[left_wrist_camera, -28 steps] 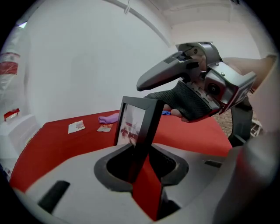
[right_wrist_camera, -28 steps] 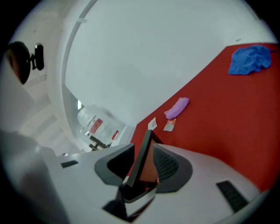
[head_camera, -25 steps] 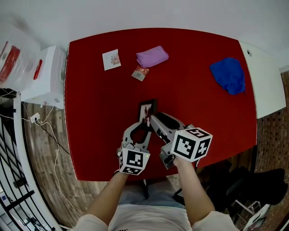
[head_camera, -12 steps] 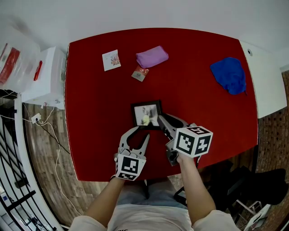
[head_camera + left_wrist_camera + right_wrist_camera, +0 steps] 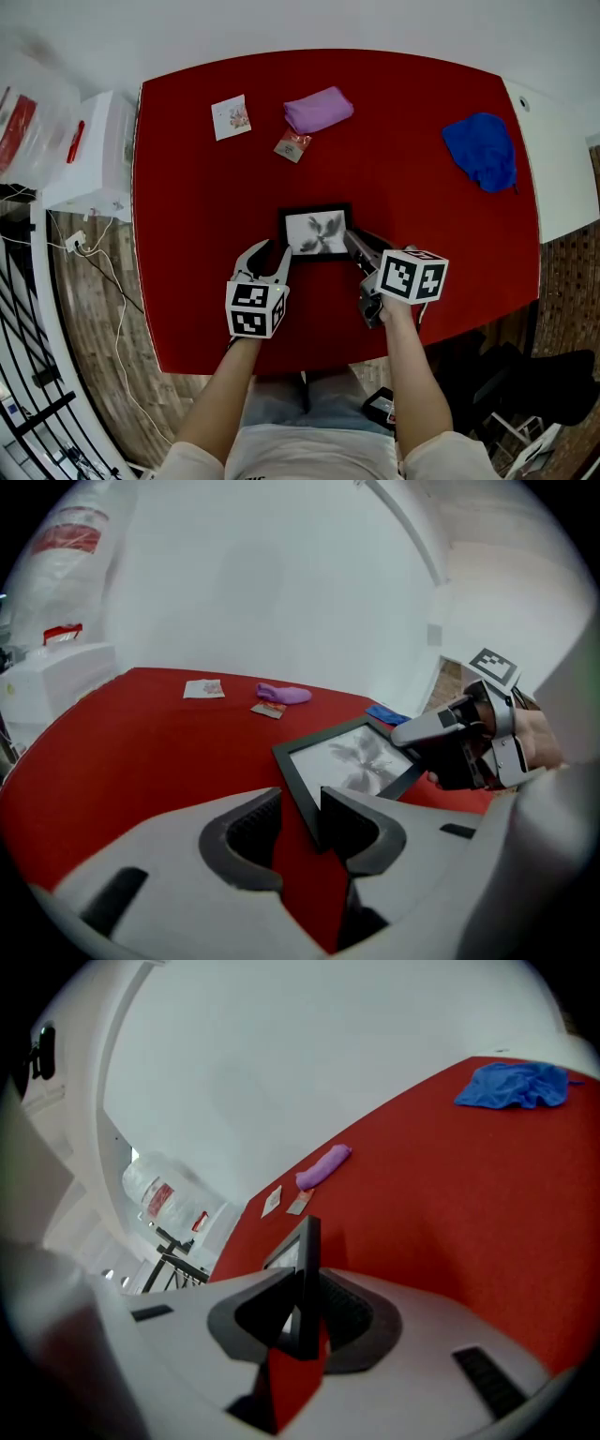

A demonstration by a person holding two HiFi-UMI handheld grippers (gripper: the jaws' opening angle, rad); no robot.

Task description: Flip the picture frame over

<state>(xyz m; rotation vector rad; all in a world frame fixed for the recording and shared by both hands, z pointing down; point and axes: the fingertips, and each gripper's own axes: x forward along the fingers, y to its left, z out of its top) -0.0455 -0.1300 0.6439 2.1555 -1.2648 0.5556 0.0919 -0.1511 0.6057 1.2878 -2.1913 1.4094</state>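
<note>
1. The picture frame (image 5: 317, 232) is black-bordered and landscape, with a grey-and-white print facing up (motif too blurred to identify).
2. It lies on the red counter (image 5: 187, 187), near the front middle, between the two grippers.
3. Right gripper (image 5: 359, 246): its fingers (image 5: 356, 1321) have just closed and are clamped on the frame's right edge.
4. Left gripper (image 5: 265, 255): its fingers (image 5: 239, 832) have just spread and are released, gripping nothing, just beside the frame's near left corner.
5. Both forearms (image 5: 225, 394) reach in from the near edge, with the grippers angled forward and down.
</note>
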